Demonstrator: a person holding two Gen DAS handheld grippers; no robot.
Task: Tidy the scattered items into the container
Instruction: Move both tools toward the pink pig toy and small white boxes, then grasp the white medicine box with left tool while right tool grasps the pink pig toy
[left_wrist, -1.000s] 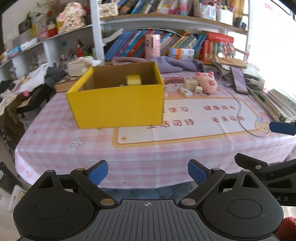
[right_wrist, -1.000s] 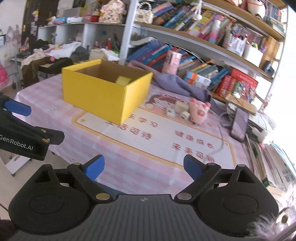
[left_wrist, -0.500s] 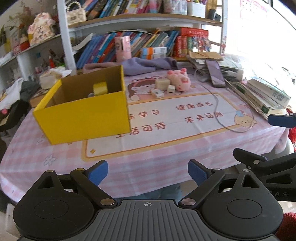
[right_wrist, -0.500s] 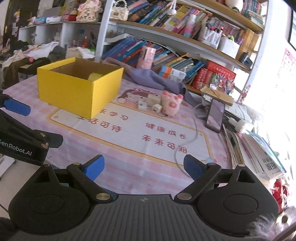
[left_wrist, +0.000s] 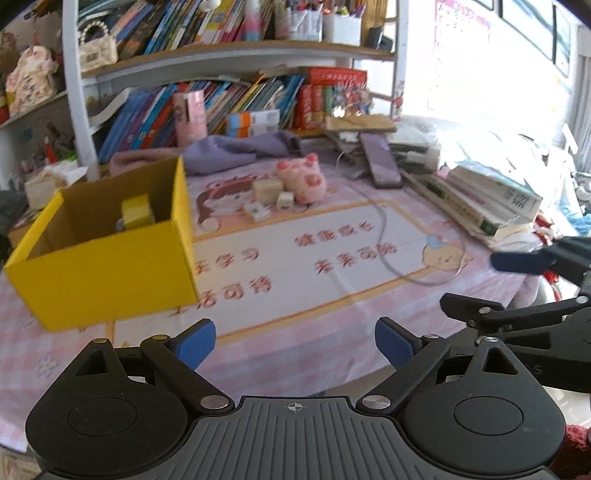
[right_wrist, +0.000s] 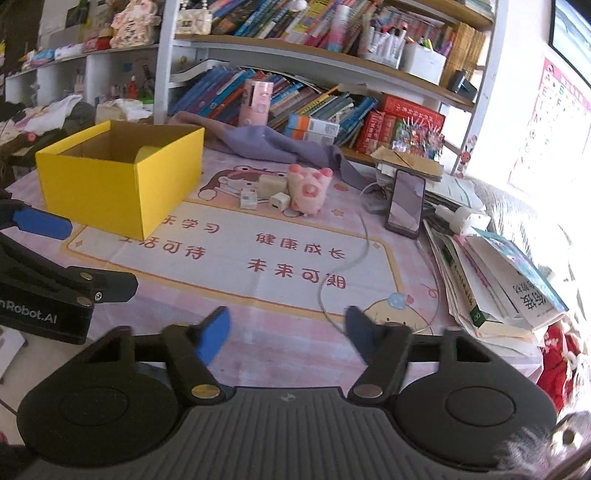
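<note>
A yellow cardboard box (left_wrist: 110, 273) (right_wrist: 110, 184) stands open on the left of the table, with a yellow block (left_wrist: 136, 212) inside. A pink plush pig (left_wrist: 304, 179) (right_wrist: 308, 188), a beige block (left_wrist: 266, 190) (right_wrist: 272, 186) and two small white cubes (left_wrist: 285, 201) (right_wrist: 279, 202) lie in a cluster beyond the mat. My left gripper (left_wrist: 293, 341) is open and empty over the near table edge. My right gripper (right_wrist: 286, 330) is open and empty, near the front edge, far from the cluster.
A white cable (right_wrist: 364, 240) runs across the mat to a phone (right_wrist: 405, 203). Stacked books (right_wrist: 491, 280) line the right edge. A purple cloth (right_wrist: 273, 142) and bookshelves (right_wrist: 314, 62) stand behind. The left gripper's fingers (right_wrist: 37, 221) show at the right wrist view's left.
Both grippers have swung right and moved closer over the table; the box has shifted left in view and the toy cluster looms larger. The right gripper's fingers have narrowed somewhat.
</note>
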